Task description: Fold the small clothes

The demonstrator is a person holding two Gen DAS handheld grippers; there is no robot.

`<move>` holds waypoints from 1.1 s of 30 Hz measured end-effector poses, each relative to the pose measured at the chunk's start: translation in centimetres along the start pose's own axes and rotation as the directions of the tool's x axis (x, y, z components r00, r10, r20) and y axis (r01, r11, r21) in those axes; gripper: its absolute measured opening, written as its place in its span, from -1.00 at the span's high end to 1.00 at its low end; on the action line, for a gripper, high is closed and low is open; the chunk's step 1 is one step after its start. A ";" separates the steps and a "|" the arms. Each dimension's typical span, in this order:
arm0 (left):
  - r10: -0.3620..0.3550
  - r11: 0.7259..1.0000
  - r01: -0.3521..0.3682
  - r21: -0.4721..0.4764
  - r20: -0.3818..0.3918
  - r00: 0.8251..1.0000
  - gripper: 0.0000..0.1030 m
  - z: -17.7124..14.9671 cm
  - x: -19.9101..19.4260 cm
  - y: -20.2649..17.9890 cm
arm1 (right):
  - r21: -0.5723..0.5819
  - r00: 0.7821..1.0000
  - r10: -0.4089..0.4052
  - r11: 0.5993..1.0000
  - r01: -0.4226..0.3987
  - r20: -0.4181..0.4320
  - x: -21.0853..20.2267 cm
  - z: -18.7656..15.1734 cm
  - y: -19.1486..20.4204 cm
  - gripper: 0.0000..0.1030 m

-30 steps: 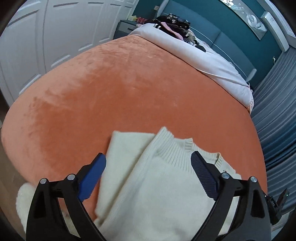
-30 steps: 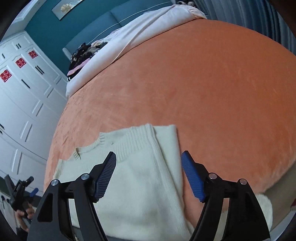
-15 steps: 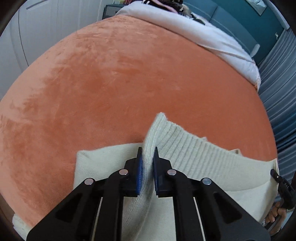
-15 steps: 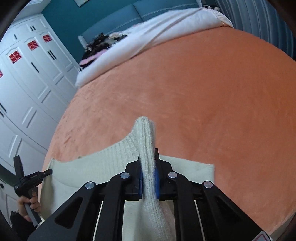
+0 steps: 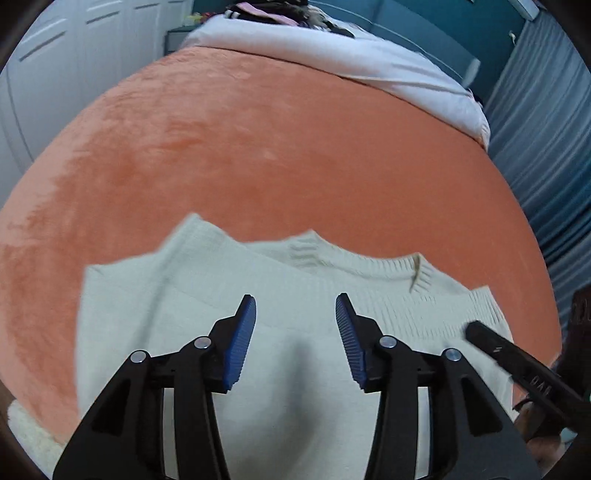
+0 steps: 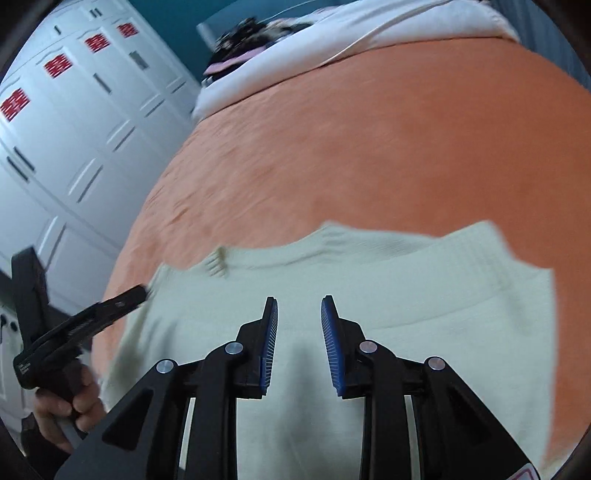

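A cream knitted sweater [image 5: 177,295] lies flat on the orange blanket [image 5: 277,147], its ribbed collar [image 5: 399,264] on the far edge and both sides folded in. My left gripper [image 5: 295,299] hovers over the sweater's middle, its jaws opening with nothing between the blue pads. In the right wrist view the same sweater [image 6: 461,295] fills the foreground. My right gripper [image 6: 299,301] is above it, jaws also opening and empty. Each gripper shows at the edge of the other's view: the right one's finger [image 5: 476,332], and the left one [image 6: 110,306] held by a hand [image 6: 74,406].
The orange blanket [image 6: 369,147] stretches far beyond the sweater. A white duvet [image 5: 332,55] and a pile of dark clothes [image 6: 251,33] lie at the bed's head. White wardrobe doors [image 6: 74,129] stand on the left, grey-blue curtains [image 5: 546,147] on the right.
Half a second ago both grippers were shut on raised folds of the sweater. Now both have let go and opened, and the sweater lies flat beneath them.
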State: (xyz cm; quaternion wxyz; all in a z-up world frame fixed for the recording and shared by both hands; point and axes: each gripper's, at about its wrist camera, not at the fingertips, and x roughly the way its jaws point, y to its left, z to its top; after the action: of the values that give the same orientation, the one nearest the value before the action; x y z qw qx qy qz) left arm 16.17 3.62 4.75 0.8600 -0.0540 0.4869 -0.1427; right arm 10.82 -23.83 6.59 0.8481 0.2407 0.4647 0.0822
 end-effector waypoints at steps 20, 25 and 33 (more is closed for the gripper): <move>0.044 0.991 -0.054 -0.123 -0.079 0.996 0.46 -0.3 2.1 6.5 | 0.242 0.975 -0.218 0.949 0.200 0.050 -4.2 -0.5 -14.0 0.33; 0.071 0.992 -0.078 -0.103 -0.065 0.995 0.27 0.2 1.8 6.1 | 0.226 0.962 -0.265 0.943 0.243 0.070 -3.3 1.4 -12.5 -0.23; 0.152 0.982 -0.151 -0.115 0.000 0.988 -0.25 1.4 0.3 7.0 | 0.200 0.956 -0.291 0.939 0.279 0.031 -2.3 2.5 -12.7 -0.40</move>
State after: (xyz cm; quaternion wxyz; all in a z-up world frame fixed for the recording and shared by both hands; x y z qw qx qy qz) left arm 18.87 10.11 3.68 0.8661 -0.0668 0.4931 -0.0487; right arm 10.55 -36.55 3.34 0.8372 0.2544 0.4750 -0.0941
